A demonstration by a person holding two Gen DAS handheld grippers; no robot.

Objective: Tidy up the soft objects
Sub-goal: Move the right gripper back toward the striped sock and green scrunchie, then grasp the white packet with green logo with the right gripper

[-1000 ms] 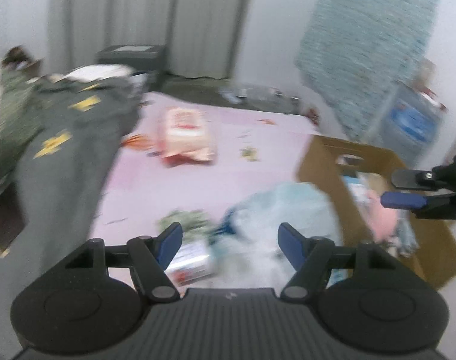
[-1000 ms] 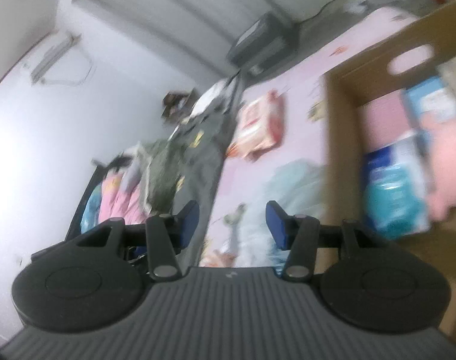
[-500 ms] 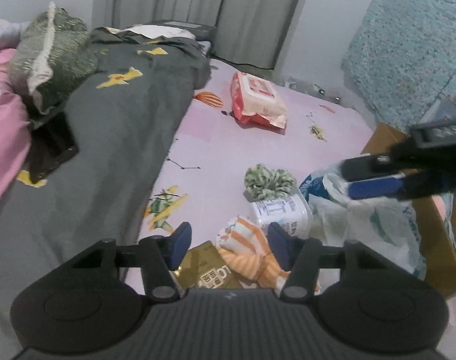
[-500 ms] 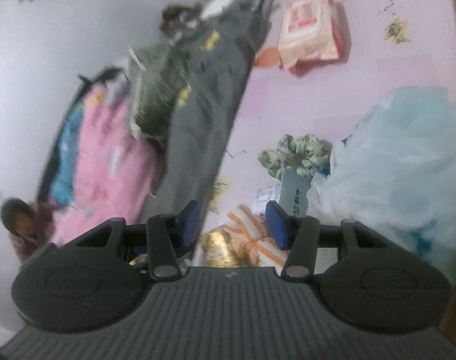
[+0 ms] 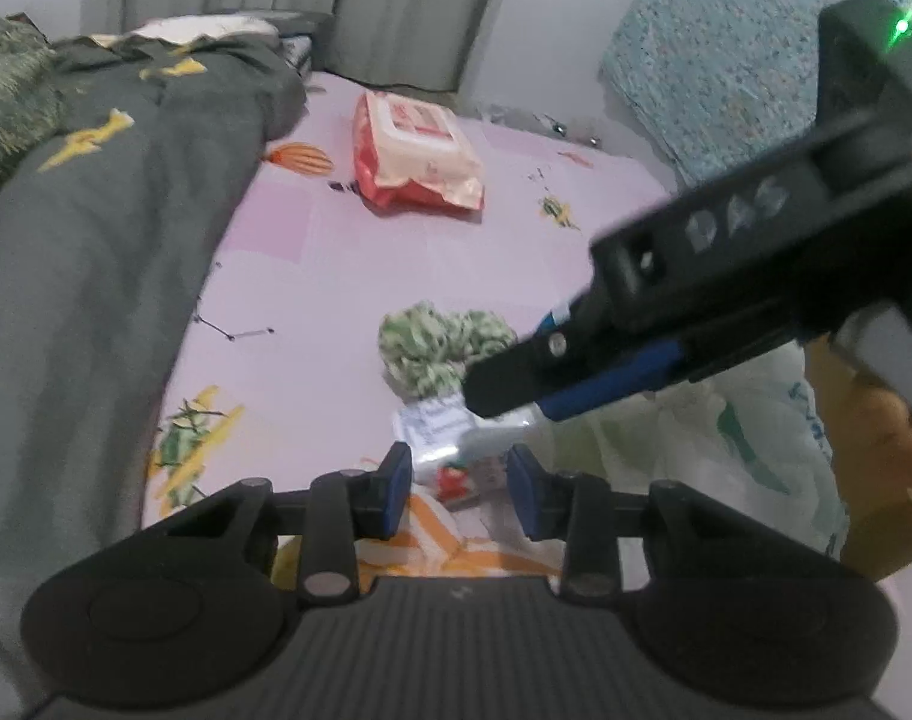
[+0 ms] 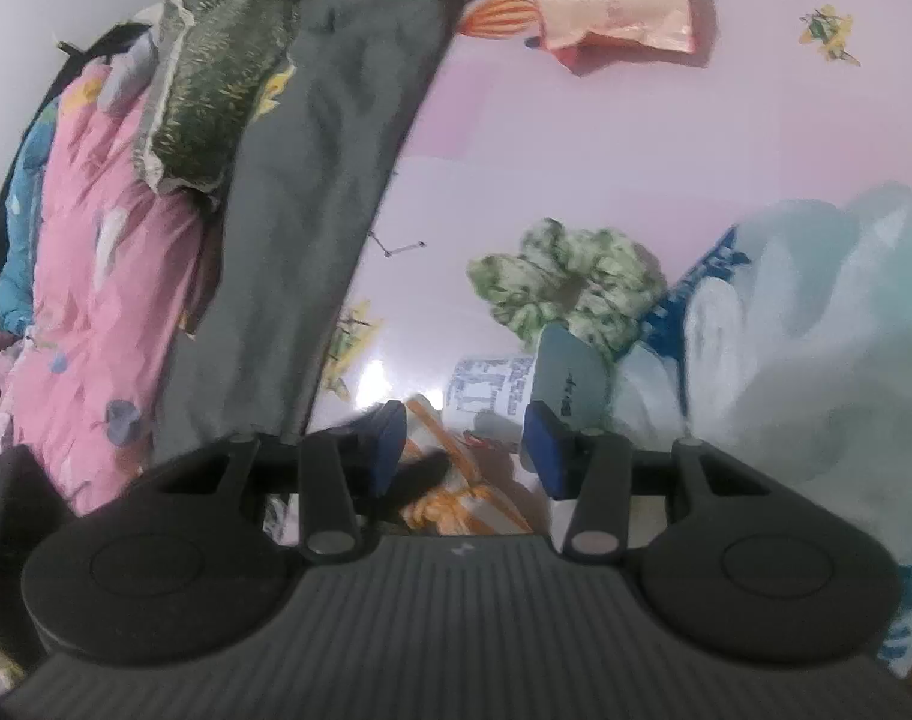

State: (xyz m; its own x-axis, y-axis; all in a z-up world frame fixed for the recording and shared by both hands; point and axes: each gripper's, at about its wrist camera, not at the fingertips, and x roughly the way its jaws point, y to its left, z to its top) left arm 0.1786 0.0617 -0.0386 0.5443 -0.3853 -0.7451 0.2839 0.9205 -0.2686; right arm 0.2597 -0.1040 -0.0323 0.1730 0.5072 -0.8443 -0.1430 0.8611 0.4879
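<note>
- A pink printed bed sheet [image 5: 348,276] is covering the mattress and carrying every loose item.
- A grey blanket [image 5: 96,252] with yellow shapes is lying along the left side of the sheet.
- A pale plastic bag [image 6: 804,324] is sitting at the right, just beside the small items.
- A pink wet-wipes pack [image 5: 417,153] is lying far up the sheet, well apart from the grippers.
- The right gripper [image 6: 465,444] is pointing down over the sheet; its jaws are closing with nothing pressed between the pads, so it is ungripped. A white tissue pack [image 6: 492,387] is showing in the gap.
- The left gripper [image 5: 456,489] is hanging low over the orange-striped cloth [image 5: 450,546]; its jaws are closing, and the pads are not yet pressing on anything.
- A green patterned scrunchie [image 5: 441,342] is resting on the sheet, just beyond the tissue pack and near the right gripper's fingertips.
</note>
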